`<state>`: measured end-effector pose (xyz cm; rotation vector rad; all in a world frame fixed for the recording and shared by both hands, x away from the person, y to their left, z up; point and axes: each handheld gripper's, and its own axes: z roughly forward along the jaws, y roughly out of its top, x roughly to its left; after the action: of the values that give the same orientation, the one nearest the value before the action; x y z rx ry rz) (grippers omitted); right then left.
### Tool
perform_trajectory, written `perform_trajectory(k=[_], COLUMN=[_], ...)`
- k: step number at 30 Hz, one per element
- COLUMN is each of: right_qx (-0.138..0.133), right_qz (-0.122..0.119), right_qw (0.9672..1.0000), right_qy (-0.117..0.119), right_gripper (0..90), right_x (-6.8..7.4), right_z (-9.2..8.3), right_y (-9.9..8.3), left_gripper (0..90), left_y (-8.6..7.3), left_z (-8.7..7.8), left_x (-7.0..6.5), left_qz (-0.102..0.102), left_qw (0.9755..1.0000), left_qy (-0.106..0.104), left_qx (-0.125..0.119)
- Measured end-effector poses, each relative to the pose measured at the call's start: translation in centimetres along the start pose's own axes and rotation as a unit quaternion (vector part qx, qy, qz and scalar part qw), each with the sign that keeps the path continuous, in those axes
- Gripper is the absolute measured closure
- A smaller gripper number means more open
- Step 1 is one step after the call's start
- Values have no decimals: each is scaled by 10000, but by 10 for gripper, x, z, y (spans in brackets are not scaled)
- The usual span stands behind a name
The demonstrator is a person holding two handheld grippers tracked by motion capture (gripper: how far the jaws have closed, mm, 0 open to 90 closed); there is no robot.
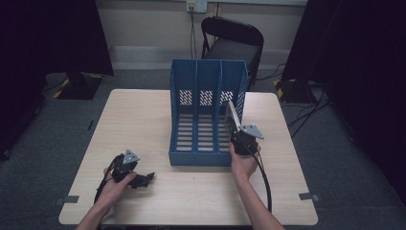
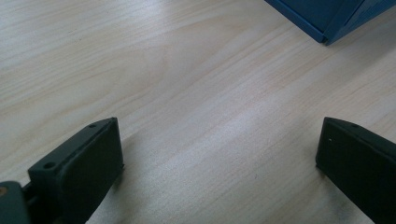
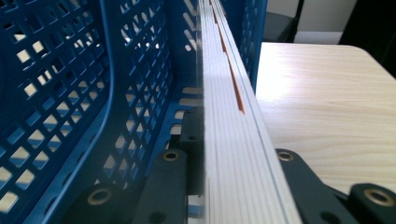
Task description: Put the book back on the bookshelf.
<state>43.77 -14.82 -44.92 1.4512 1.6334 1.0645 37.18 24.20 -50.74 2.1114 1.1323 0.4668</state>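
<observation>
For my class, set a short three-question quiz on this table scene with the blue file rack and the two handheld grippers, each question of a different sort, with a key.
1. True or false: the left gripper is clamped on something.
2. Multiple choice: the right gripper holds a thin book at which compartment of the blue file rack? A the left one; B the middle one; C the right one.
3. Fill in: the left gripper sits low over the bare ____, apart from the rack.

Key
1. False: in the left gripper view its jaws stand wide apart with nothing between them.
2. C
3. table
</observation>
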Motion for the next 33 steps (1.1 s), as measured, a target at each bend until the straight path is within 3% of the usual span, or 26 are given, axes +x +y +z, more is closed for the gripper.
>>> perform_trajectory(k=[7,16,22,33], right_qx=[-286,-454,-527,-560], right_qz=[60,129,27,21], right_qw=[9991,9982,9974,9973], right_qy=[-312,-378,-498,-483], right_gripper=[762,762,762,763], right_x=[6,2,5,4], right_z=[-3,-6,-6,-6], right_y=[-5,-7,-8,-6], left_gripper=[1,1,1,1], left_y=[0,0,0,0], left_z=[0,0,0,0], left_x=[-1,-1,-1,-1], left_qz=[1,21,21,22], left_qw=[10000,10000,10000,10000], left_qy=[10,8,1,2], left_qx=[-7,-12,-9,-9])
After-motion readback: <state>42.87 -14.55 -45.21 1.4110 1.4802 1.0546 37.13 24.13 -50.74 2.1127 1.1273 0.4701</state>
